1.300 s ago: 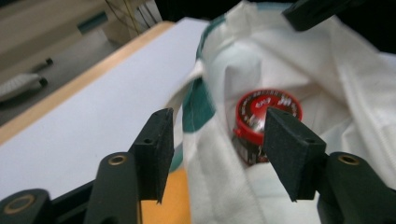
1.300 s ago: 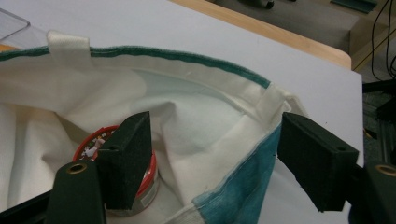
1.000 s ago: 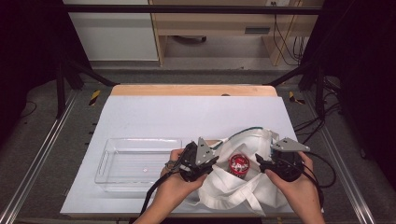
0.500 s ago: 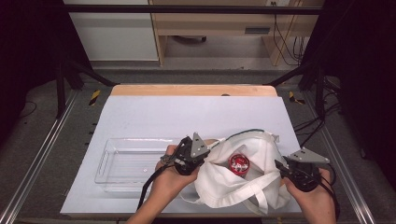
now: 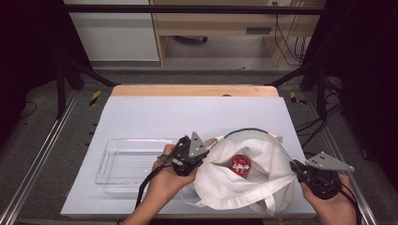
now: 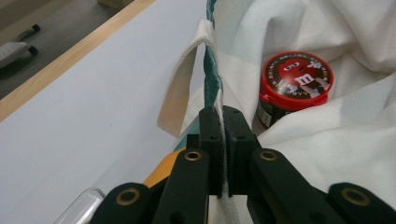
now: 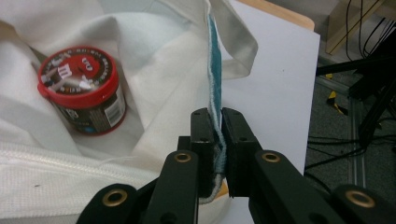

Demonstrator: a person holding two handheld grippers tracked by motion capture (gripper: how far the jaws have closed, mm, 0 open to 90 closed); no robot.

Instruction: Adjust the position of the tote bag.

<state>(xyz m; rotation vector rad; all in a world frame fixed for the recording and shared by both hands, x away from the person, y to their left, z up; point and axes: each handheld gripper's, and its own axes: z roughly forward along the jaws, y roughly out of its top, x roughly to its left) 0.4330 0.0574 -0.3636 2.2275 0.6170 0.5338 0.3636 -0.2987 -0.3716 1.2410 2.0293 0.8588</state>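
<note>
The bag (image 5: pixel 244 183) is white with a teal-green rim; the tub (image 5: pixel 241 164) inside is red-lidded, dark brown; the worktop (image 5: pixel 155 117) is pale grey.

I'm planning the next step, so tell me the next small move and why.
Probably pull the two grippers slightly further apart. The left gripper and right gripper each pinch the bag rim, and the can sits inside; a wider mouth would ease taking it out.

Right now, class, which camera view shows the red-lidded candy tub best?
The left gripper view: the candy tub fills it large, lid print sharp. The right gripper view shows it tilted; the high view shows a small red lid inside the white bag.
</note>
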